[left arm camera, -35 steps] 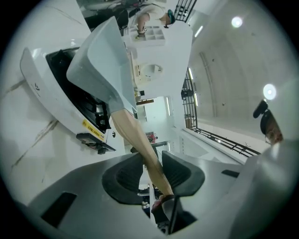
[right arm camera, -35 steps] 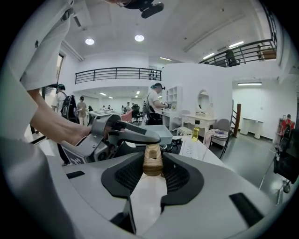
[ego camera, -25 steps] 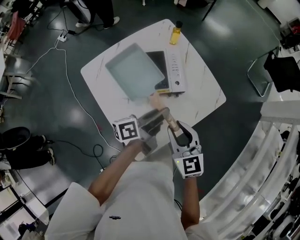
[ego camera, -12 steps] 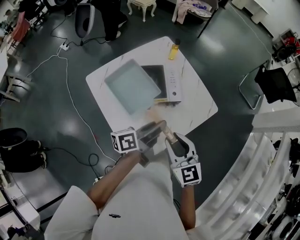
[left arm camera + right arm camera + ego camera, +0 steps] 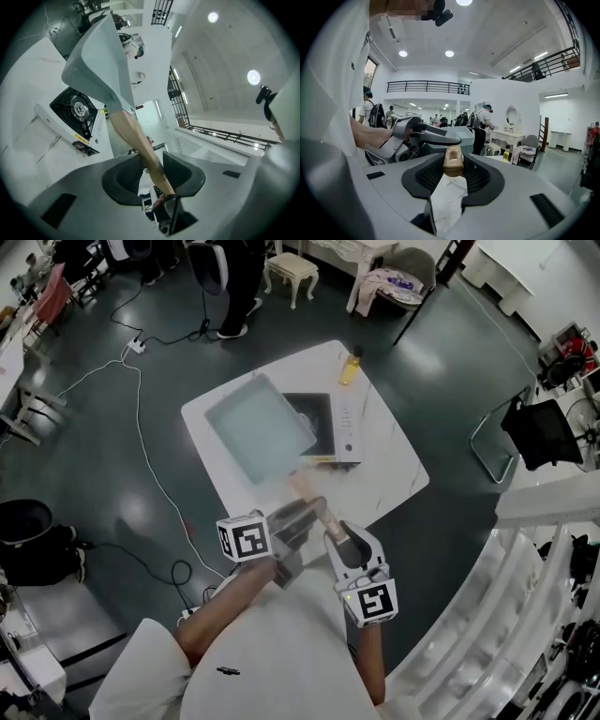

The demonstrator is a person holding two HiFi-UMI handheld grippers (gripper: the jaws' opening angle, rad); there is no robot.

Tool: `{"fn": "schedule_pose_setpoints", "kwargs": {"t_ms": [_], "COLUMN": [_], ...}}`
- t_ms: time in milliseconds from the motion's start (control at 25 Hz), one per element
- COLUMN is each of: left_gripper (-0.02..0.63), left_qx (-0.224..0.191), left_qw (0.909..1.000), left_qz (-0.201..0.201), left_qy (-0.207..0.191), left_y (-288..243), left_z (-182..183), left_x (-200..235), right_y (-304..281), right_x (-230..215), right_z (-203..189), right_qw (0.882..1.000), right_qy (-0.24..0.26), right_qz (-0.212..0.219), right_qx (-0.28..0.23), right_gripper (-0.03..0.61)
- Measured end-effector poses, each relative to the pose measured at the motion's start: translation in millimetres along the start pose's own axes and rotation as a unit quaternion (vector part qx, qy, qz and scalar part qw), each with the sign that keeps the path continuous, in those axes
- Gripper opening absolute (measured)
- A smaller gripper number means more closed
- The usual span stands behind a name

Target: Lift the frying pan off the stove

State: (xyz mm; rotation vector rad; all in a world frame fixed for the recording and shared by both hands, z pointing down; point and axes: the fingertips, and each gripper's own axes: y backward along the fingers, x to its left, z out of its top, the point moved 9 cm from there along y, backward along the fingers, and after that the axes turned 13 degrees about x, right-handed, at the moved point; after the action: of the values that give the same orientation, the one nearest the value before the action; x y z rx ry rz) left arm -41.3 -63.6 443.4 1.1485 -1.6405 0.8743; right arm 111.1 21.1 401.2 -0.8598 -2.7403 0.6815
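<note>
Two grippers, one load.

- **Frying pan** (image 5: pixel 260 432): square, grey, with a long wooden handle (image 5: pixel 305 491). You hold it in the air over the left part of the stove (image 5: pixel 339 426) on the white table (image 5: pixel 398 474), seemingly clear of the cooktop.
- **Left gripper** (image 5: pixel 152 169): clamped on the handle, nearer the pan.
- **Right gripper** (image 5: pixel 453 171): clamped on the handle's butt end.
- **Reason for the double grip:** probably that one hold on so long a handle would let the pan sag or roll.
- **Bottle** (image 5: pixel 351 366): at the table's far edge, well apart.
- **Lift:** judged nearly complete.
</note>
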Motion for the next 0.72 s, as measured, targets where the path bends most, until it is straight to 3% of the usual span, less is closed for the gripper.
{"fn": "schedule_pose_setpoints", "kwargs": {"t_ms": [720], "left_gripper": [0.127], "left_qx": [-0.012], "left_qw": [0.9993], "left_qz": [0.019], "left_qy": [-0.031], "left_y": [34.1], "left_z": [-6.7], "left_x": [-17.9], "right_y": [4.3], "right_x": [28.7], "right_z": [7.1], "right_qw": [1.0], "right_qy": [-0.01], "right_qz": [0.023], "right_qx": [-0.016], "right_gripper": [0.115]}}
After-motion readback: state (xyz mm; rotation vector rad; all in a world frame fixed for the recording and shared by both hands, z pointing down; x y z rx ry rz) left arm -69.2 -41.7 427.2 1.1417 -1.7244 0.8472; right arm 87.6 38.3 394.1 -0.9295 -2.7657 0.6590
